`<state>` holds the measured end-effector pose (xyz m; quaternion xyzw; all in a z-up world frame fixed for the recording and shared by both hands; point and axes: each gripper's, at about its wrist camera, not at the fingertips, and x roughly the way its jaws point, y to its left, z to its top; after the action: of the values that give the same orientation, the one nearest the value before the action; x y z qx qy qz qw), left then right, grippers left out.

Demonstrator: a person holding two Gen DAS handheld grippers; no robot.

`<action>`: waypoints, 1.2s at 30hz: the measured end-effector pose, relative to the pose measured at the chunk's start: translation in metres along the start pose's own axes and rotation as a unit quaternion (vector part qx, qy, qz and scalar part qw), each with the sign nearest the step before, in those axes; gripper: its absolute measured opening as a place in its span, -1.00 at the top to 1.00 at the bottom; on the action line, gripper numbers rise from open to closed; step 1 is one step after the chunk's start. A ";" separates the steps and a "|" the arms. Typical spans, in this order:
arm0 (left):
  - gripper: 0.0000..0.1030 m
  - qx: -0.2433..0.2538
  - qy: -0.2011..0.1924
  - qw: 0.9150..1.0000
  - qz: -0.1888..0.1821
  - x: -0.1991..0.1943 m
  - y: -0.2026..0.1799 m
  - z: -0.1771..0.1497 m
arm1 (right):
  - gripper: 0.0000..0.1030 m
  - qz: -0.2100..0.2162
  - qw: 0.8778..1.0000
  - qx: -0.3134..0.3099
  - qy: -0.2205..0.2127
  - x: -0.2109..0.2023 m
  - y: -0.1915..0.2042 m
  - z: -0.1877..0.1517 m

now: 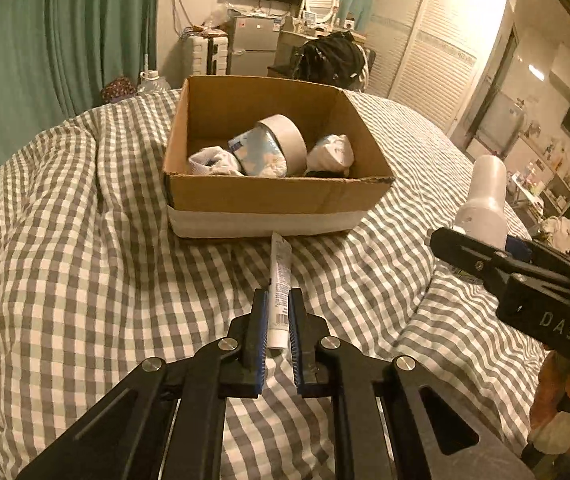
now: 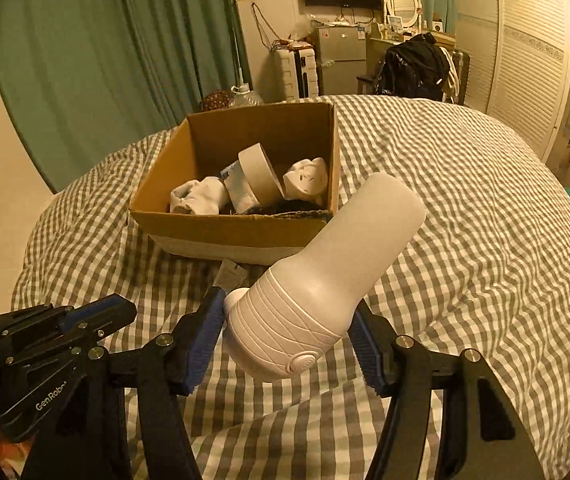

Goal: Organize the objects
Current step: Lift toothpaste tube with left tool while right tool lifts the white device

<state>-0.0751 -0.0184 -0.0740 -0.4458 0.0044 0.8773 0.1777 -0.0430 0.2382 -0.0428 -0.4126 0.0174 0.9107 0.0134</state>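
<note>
While both wrist views face the same cardboard box (image 1: 277, 196) on the checked bed cover (image 1: 65, 260), each shows clearly only what its own hand-held gripper carries. Left wrist view: the left hand-held gripper (image 1: 277, 300) is closed on a slim white tube (image 1: 279, 276), its blue pads (image 1: 261, 320) pressing the tube's lower, printed half, cap end toward the camera and crimped end pointing at the box's near wall, just short of it. At the right edge of this view the right hand-held gripper (image 1: 497, 252) appears from the side, with the white bottle (image 1: 485, 196) rising above it; the grip itself cannot be judged from here. Right wrist view: the right hand-held gripper (image 2: 285, 332) stands about half open, its blue pads against the ribbed, wider end of the white bottle, which is held tilted, its smooth end pointing up and to the right beside the near right corner of the box. The left hand-held gripper shows at the lower left of this view, seen from the side, and the tube is largely hidden behind the bottle. Inside the box, seen in both views, lie a roll of tape (image 2: 259, 176) leaning on a blue-and-white packet (image 1: 259, 154), and a white bundle (image 2: 199, 196) on each side.
</note>
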 end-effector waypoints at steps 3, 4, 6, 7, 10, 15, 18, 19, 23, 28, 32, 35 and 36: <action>0.77 0.006 0.008 1.000 0.005 0.010 -0.004 -0.001 | -0.17 0.001 1.000 0.001 0.001 -0.002 -0.004 -0.001; 0.76 0.007 0.011 1.000 0.004 0.016 -0.004 -0.001 | -0.17 0.000 1.000 0.003 0.001 -0.002 -0.006 -0.002; 0.68 0.008 0.023 1.000 0.000 0.034 -0.003 0.000 | -0.17 0.001 1.000 0.005 0.006 0.000 -0.009 -0.003; 0.53 0.008 0.030 1.000 0.001 0.039 -0.002 -0.001 | -0.17 0.001 1.000 0.008 0.008 0.003 -0.011 -0.004; 0.34 0.009 0.051 0.998 0.020 0.068 0.000 -0.002 | -0.17 0.004 1.000 0.012 0.017 0.015 -0.016 -0.007; 0.34 0.005 0.089 0.996 0.014 0.106 0.004 -0.005 | -0.17 0.010 0.999 0.021 0.040 0.042 -0.024 -0.011; 0.34 0.018 0.094 0.995 0.009 0.117 0.001 -0.005 | -0.17 0.016 0.998 0.027 0.057 0.057 -0.029 -0.014; 0.34 0.021 0.095 0.995 0.008 0.119 0.000 -0.005 | -0.17 0.019 0.997 0.030 0.062 0.061 -0.030 -0.015; 0.55 0.035 0.096 0.995 0.008 0.126 -0.004 -0.006 | -0.17 0.025 0.997 0.030 0.074 0.072 -0.031 -0.015; 0.60 0.020 0.089 0.996 -0.003 0.115 0.002 -0.006 | -0.17 0.024 0.996 0.029 0.075 0.072 -0.030 -0.017; 0.60 0.020 0.081 0.997 -0.003 0.097 0.002 -0.008 | -0.17 0.017 0.997 0.024 0.068 0.062 -0.028 -0.018; 0.60 0.016 0.073 0.997 -0.003 0.082 0.004 -0.008 | -0.17 0.012 0.998 0.020 0.060 0.053 -0.025 -0.017; 0.60 0.015 0.067 0.998 -0.002 0.073 0.004 -0.008 | -0.17 0.012 0.998 0.019 0.057 0.049 -0.024 -0.017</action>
<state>-0.1097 -0.0010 -0.1369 -0.5010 0.0284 0.8449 0.1856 -0.0616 0.2623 -0.0908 -0.4632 0.0398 0.8853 0.0095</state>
